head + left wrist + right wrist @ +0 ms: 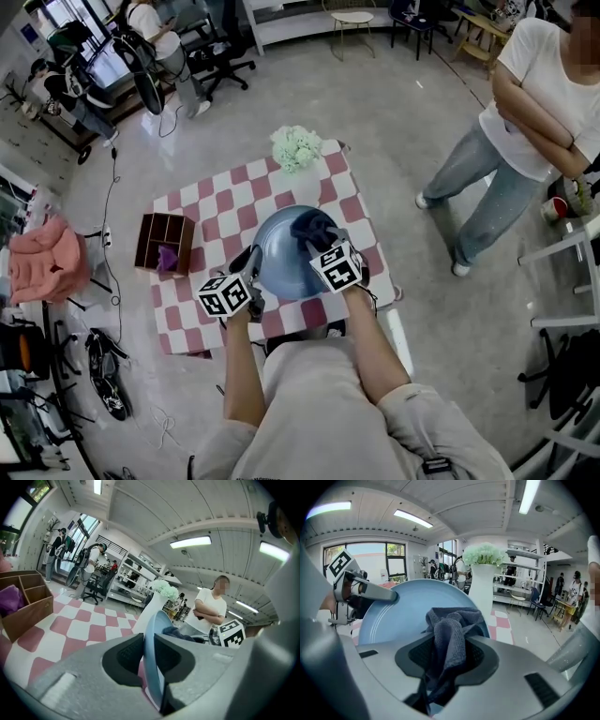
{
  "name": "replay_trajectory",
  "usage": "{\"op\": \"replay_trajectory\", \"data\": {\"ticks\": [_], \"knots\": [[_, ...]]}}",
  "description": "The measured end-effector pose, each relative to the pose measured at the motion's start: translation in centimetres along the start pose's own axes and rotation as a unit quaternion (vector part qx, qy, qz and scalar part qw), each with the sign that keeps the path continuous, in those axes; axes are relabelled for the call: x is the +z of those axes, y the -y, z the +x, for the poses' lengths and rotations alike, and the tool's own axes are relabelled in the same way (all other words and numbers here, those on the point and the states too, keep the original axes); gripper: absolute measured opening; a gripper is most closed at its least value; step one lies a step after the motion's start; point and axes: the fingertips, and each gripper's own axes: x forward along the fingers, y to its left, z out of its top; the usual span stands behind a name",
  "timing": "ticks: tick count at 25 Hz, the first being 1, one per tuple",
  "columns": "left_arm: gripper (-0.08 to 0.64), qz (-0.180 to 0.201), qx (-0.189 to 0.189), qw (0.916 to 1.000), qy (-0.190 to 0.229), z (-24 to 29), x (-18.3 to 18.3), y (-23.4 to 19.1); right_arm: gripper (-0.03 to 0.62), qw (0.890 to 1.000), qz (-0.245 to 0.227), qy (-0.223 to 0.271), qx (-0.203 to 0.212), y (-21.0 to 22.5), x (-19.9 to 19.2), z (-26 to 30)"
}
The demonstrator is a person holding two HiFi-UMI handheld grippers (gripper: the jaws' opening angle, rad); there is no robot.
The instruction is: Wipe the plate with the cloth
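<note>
My left tongs (149,644) clamp the blue plate (281,251) by its rim, plate tilted over the checkered bench (187,211) near its front edge. My right tongs (450,644) grip the dark blue cloth (452,623) against the plate's face.

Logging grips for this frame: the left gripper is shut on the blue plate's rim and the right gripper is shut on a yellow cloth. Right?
Not quite. The cloth is dark grey-blue, not yellow; the right gripper view shows it. The left gripper is shut on the rim of the blue plate, and the right gripper on the cloth.
</note>
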Motion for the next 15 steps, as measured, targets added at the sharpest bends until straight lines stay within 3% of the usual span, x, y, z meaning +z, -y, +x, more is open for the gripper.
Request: {"op": "replay_trajectory", "data": {"ticks": [7, 15], "knots": [[0.044, -0.032, 0.015, 0.9992, 0.018, -0.2, -0.4, -1.3, 0.132, 0.998, -0.037, -0.048, 0.029, -1.4, -2.1, 0.5], [0.048, -0.047, 0.033, 0.9978, 0.031, -0.3, 0.0, -2.1, 0.132, 0.987, -0.083, -0.092, 0.098, -4.7, -3.4, 0.8]]}}
